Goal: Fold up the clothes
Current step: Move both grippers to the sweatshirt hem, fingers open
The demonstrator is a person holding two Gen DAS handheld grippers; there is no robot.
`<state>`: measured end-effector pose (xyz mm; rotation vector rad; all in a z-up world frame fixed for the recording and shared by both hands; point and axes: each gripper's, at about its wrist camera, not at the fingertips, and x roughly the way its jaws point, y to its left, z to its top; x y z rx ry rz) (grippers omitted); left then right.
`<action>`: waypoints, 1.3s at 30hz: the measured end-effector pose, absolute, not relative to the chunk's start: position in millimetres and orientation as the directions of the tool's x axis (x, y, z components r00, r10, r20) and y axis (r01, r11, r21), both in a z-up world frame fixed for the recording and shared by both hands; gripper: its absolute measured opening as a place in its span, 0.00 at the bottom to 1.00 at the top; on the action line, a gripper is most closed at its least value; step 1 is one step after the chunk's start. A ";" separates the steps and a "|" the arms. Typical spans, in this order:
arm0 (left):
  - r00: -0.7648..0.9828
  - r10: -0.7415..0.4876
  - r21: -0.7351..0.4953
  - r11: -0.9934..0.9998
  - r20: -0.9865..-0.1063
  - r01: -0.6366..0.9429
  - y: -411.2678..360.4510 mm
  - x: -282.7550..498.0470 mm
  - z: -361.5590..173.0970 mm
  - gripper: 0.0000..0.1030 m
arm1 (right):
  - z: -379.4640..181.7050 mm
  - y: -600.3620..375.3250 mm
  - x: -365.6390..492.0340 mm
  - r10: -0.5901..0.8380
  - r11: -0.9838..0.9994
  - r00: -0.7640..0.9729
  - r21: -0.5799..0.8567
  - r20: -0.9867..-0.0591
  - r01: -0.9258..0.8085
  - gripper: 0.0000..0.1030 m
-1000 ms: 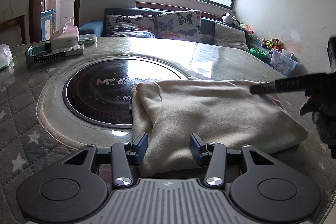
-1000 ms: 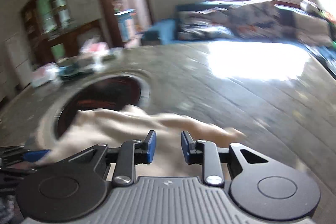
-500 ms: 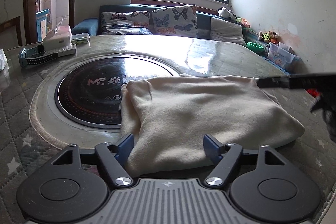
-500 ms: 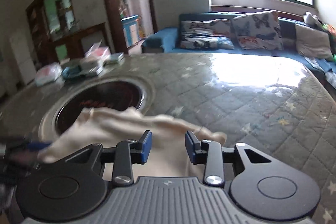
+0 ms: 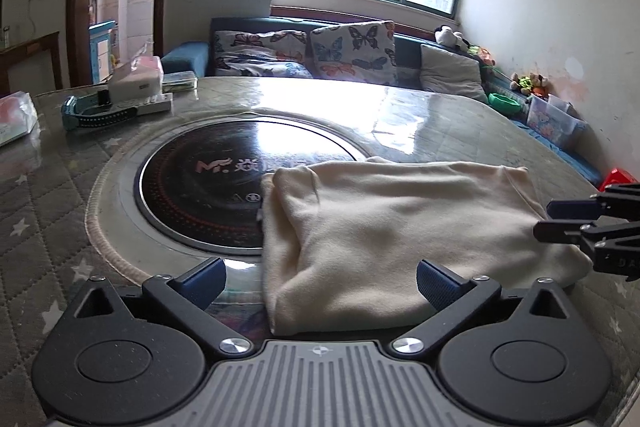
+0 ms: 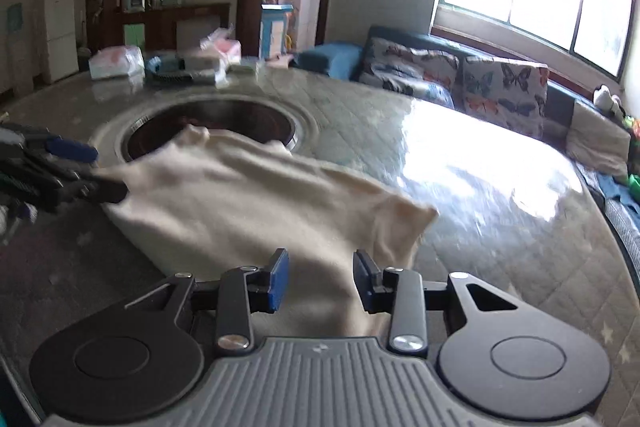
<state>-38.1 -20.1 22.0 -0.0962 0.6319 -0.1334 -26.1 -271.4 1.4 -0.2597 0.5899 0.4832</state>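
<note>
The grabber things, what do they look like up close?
Both match. The left gripper and right gripper have black arms, round black discs either side, silver screws, a grey ribbed body with a tiny crosshair mark, and blue ridged fingertips. No cables show.

A soft, matt, slightly fuzzy cream cloth is seen in the folded garment [image 5: 404,227], with rounded creases along its left edge. The table [image 5: 460,123] is covered by quilted grey fabric stitched with stars under a clear, glossy sheet on which window light is strongly reflected. At the table's middle, a smooth black glass-like hob [image 5: 224,187] is ringed by a dull metal band. The left gripper [image 5: 320,283] is built of matt black plastic with ribbed blue pads, bright metal screws and a ridged grey body; the same finish is shown on the right gripper [image 6: 320,281].
</note>
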 end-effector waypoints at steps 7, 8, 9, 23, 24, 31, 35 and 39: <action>0.803 -0.108 -0.124 0.991 -0.586 0.042 -4.8 -44.0 24.3 1.00 | -5.3 -233.7 -14.4 0.449 0.815 0.683 -0.051 -0.577 -0.578 0.48; 0.805 -0.101 -0.122 0.992 -0.584 0.035 -1.0 -45.5 24.6 1.00 | -10.4 -228.2 -15.3 0.443 0.807 0.676 -0.067 -0.589 -0.587 0.48; 0.808 -0.092 -0.119 0.993 -0.582 0.027 2.7 -46.6 24.8 1.00 | -15.6 -222.7 -16.2 0.436 0.799 0.670 -0.084 -0.601 -0.596 0.49; 0.798 0.019 -0.143 0.981 -0.602 -0.131 46.1 -48.4 19.9 1.00 | -11.0 -184.9 -31.7 0.482 0.706 0.626 -0.151 -0.613 -0.692 0.55; 0.798 0.023 -0.146 0.980 -0.602 -0.139 48.4 -48.8 19.8 1.00 | -7.7 -181.5 -31.3 0.494 0.700 0.622 -0.147 -0.608 -0.699 0.55; 0.797 0.031 -0.169 0.972 -0.603 -0.166 57.3 -51.1 20.7 1.00 | -2.4 -141.6 -14.7 0.526 0.661 0.616 -0.173 -0.587 -0.730 0.56; 0.794 0.036 -0.178 0.968 -0.607 -0.180 62.0 -51.2 20.9 1.00 | -9.2 -122.6 -12.8 0.524 0.645 0.617 -0.200 -0.587 -0.737 0.55; 0.789 0.033 -0.190 0.964 -0.613 -0.188 64.9 -49.3 20.5 1.00 | -8.4 -118.8 -17.4 0.527 0.648 0.624 -0.202 -0.576 -0.734 0.55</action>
